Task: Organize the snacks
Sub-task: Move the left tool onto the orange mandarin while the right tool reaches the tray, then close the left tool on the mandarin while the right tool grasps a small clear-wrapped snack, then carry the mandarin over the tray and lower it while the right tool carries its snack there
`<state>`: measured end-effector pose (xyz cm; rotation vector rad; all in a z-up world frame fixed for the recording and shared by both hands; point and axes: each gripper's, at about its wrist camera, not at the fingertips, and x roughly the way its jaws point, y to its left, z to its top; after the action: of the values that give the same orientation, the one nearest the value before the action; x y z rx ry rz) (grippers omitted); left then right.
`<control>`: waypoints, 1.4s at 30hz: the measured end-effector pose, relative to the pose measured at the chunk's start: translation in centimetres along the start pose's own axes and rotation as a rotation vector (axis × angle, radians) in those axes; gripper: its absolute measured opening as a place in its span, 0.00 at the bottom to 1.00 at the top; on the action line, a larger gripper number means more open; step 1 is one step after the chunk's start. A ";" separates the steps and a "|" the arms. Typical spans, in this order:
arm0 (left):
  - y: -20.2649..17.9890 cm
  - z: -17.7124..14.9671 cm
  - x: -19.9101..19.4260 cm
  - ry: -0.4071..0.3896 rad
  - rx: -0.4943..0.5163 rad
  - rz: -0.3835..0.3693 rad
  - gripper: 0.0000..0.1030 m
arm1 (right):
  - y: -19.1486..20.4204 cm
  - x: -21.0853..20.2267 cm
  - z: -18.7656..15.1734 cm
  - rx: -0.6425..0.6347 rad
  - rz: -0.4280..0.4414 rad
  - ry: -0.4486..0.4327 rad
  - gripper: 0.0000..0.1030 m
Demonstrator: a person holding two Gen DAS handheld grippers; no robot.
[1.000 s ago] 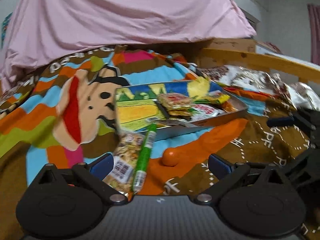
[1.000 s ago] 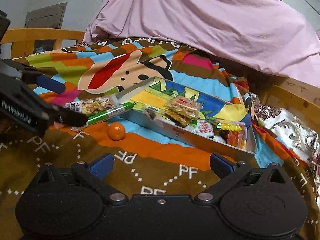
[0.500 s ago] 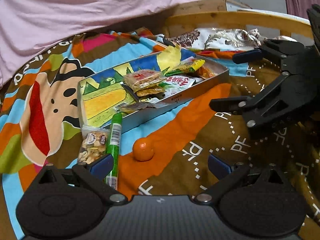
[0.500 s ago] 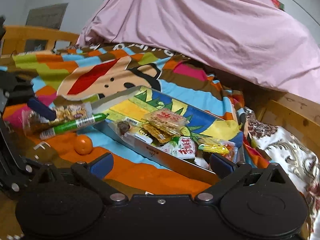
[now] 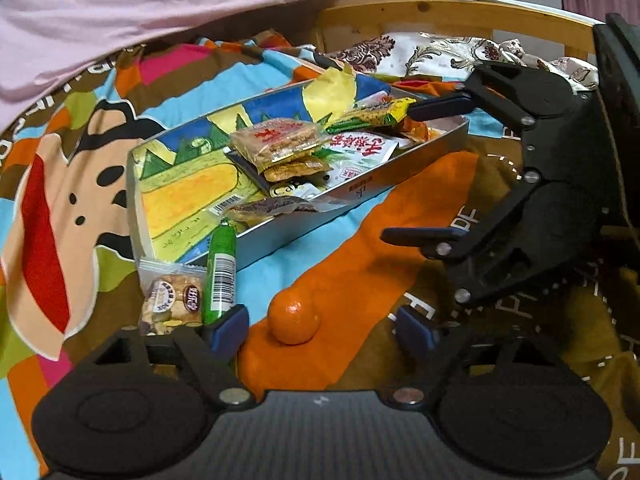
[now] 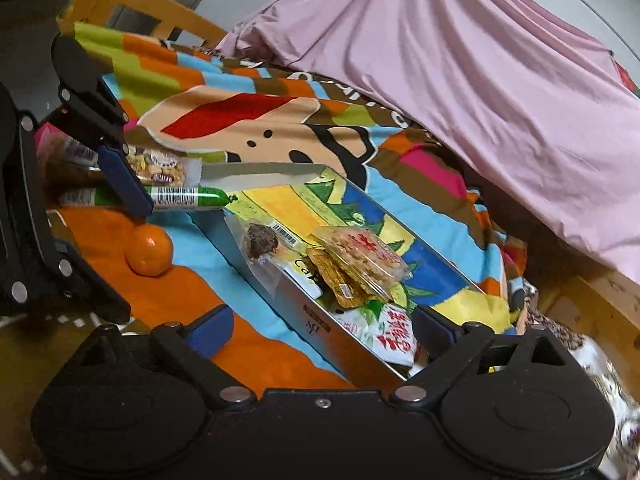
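On the brown part of the bedspread [image 5: 452, 184] we read white letters "PF" beside the tray's long near side, and another "F" near the orange.

In the tray [image 5: 256, 240] we see a white packet [image 5: 360, 152] with large red Chinese characters; we cannot make them out. The clear packet of crisp squares [image 5: 280, 142] carries a red Chinese character as well.

From the right wrist view we read "Ca" on a white wrapper [image 6: 304, 270] under the snacks.

The green stick [image 5: 220, 276] and the tray's floor each bear a barcode; the digits are too small for us to read.
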<state>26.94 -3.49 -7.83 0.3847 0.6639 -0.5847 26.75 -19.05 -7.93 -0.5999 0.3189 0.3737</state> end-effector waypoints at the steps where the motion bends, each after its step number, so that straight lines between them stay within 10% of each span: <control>1: 0.1 0.0 0.3 0.005 -0.002 -0.008 0.75 | 0.1 0.4 0.1 -0.008 0.005 -0.001 0.90; 15: 1.9 -0.1 1.4 0.023 -0.073 -0.006 0.41 | 2.2 3.2 2.0 -0.135 0.052 -0.061 0.54; 24: 1.5 -0.1 1.8 0.025 -0.051 0.015 0.37 | 3.3 3.6 2.2 -0.209 0.037 -0.107 0.44; 29: 1.1 -0.1 1.8 0.023 -0.036 0.016 0.32 | 3.8 3.8 2.3 -0.229 0.062 -0.097 0.17; 42: 0.7 0.8 -0.4 -0.012 -0.045 0.081 0.31 | 1.9 1.4 2.9 -0.149 0.031 -0.154 0.08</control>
<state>27.48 -3.21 -6.81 0.3637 0.6461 -0.4943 27.67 -15.50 -7.11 -0.7084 0.1532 0.4736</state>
